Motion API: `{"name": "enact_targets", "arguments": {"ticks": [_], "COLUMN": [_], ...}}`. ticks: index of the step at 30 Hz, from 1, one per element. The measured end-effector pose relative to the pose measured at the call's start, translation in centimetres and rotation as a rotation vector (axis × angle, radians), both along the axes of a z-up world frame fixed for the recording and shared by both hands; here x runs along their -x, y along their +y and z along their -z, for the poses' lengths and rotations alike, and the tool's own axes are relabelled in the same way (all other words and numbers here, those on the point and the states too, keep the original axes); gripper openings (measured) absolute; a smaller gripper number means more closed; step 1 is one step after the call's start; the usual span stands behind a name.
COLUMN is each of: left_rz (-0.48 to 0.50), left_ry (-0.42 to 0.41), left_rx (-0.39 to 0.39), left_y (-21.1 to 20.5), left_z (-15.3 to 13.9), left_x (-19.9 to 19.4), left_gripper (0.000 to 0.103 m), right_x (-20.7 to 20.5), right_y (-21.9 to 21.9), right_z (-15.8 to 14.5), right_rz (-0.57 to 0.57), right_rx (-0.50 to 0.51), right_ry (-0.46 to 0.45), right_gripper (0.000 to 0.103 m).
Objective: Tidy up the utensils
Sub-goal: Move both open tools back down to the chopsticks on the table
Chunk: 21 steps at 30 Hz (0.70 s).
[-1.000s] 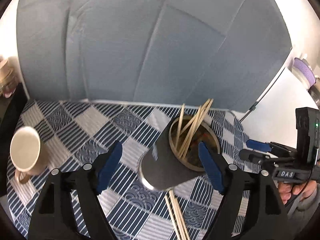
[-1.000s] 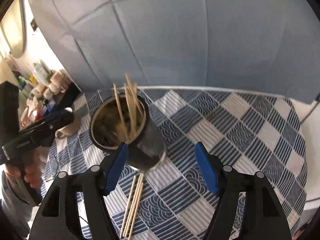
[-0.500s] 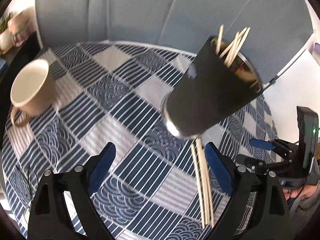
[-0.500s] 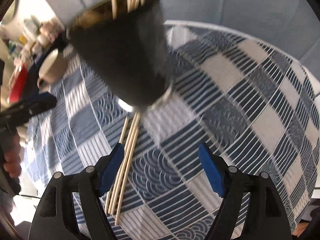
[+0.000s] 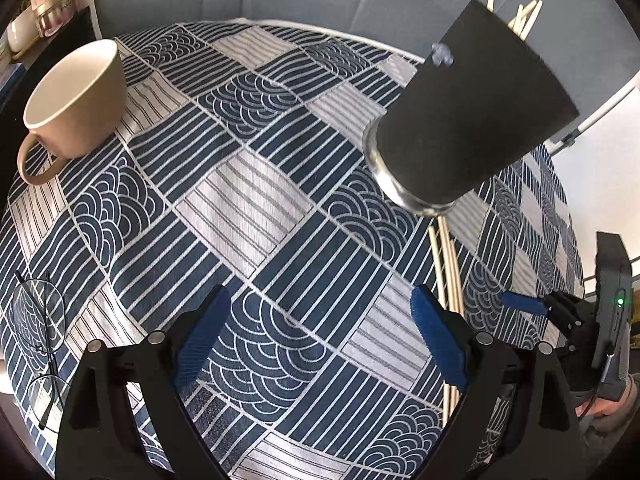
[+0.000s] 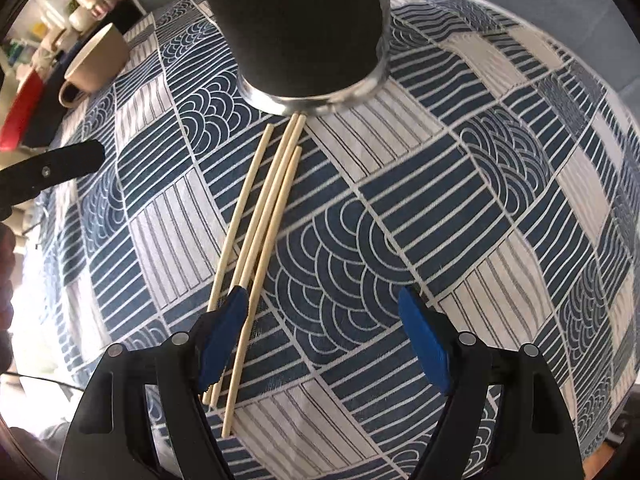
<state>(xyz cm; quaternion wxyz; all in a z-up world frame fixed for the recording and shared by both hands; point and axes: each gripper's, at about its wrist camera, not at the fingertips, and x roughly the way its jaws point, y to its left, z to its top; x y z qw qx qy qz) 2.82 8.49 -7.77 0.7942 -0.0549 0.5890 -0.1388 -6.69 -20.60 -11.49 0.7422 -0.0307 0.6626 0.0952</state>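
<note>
A black tumbler (image 5: 468,120) with a steel base stands on the patterned tablecloth (image 5: 248,200) and holds several wooden chopsticks (image 5: 524,16). It fills the top of the right wrist view (image 6: 304,28). Several loose chopsticks (image 6: 260,232) lie on the cloth in front of it; they also show in the left wrist view (image 5: 448,268). My left gripper (image 5: 320,340) is open and empty, low over the cloth. My right gripper (image 6: 324,336) is open and empty, its left finger (image 6: 224,332) over the near ends of the loose chopsticks.
A beige mug (image 5: 76,96) stands at the far left, also in the right wrist view (image 6: 96,64). Folded glasses (image 5: 40,344) lie at the cloth's left edge. Jars and clutter (image 6: 60,20) sit on a shelf beyond the table.
Both grippers have dropped lower and closer to the cloth. The tumbler now sits higher in both views, and the loose chopsticks are nearer my right gripper.
</note>
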Motion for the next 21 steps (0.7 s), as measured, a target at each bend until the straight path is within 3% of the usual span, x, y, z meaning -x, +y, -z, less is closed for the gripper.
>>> {"name": "enact_targets", "arguments": {"ticks": [3, 11, 14, 18, 21], "left_rz": [-0.001, 0.001, 0.018, 0.059, 0.099], "left_ry": [0.012, 0.030, 0.026, 0.027, 0.026], "left_rx": [-0.002, -0.011, -0.009, -0.018, -0.028], "left_y": [-0.1, -0.8, -1.6, -3.5, -5.1], "left_z": [0.4, 1.0, 1.0, 1.2, 1.5], "left_x": [0.1, 0.2, 0.3, 0.3, 0.3], "left_gripper": [0.090, 0.090, 0.090, 0.090, 0.090], "right_x": [0.3, 1.0, 1.2, 1.6, 2.0], "right_y": [1.2, 1.6, 0.3, -0.7, -2.4], "right_z": [0.2, 0.1, -0.2, -0.7, -1.4], "right_rz": [-0.025, 0.007, 0.023, 0.016, 0.008], "right_rx": [0.065, 0.095, 0.073, 0.073, 0.099], "right_ry": [-0.015, -0.020, -0.013, -0.010, -0.016], "right_gripper": [0.073, 0.071, 0.058, 0.023, 0.015]}}
